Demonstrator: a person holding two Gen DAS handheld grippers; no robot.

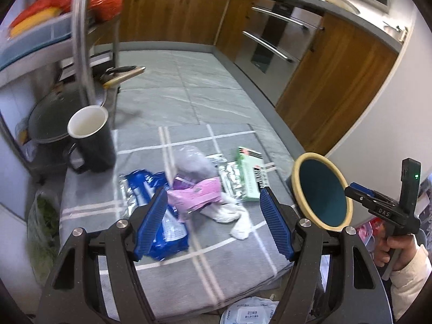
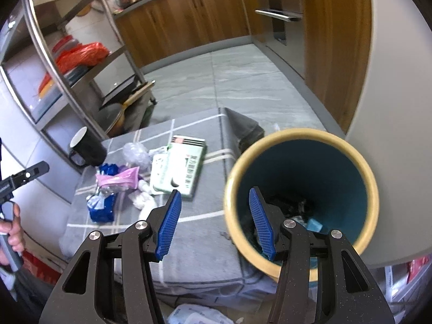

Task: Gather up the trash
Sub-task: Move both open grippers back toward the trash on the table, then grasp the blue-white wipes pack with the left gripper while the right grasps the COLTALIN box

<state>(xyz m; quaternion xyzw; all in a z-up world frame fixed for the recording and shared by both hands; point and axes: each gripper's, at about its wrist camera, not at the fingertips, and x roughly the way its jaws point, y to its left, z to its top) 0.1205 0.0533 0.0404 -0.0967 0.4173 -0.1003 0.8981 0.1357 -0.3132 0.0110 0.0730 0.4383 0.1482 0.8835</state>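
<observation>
Left hand-held gripper (image 1: 213, 221) hangs over the pile with its blue fingers wide apart and nothing between them. The trash sits mid-frame in the left wrist view, on the grey checked cloth (image 1: 237, 245) covering the surface: a pink wrapper (image 1: 198, 193) dead centre, a blue packet (image 1: 159, 216) at lower left under the left finger, a crumpled white tissue (image 1: 229, 216) just right of centre, a clear plastic ball (image 1: 191, 160) above them, and a green-and-white carton (image 1: 249, 178) to the right.

Right hand-held gripper (image 2: 216, 222) is also apart and empty. One finger sits outside the yellow-rimmed bin (image 2: 302, 197), the other appears inside the rim, low right in the right wrist view. There is some dark rubbish already at the bottom.

The next pick looks like the pink wrapper. Its long axis runs roughly left to right across the frame, tilted slightly, so I would keep the fingers either side of its short width and pinch the bunched middle. Come straight down, because the blue packet and tissue touch it and could drag along. The black mug (image 1: 91, 137) at mid-left stands upright and well clear; leave it be. The carton lies flat, with its long axis running top to bottom of the frame.
</observation>
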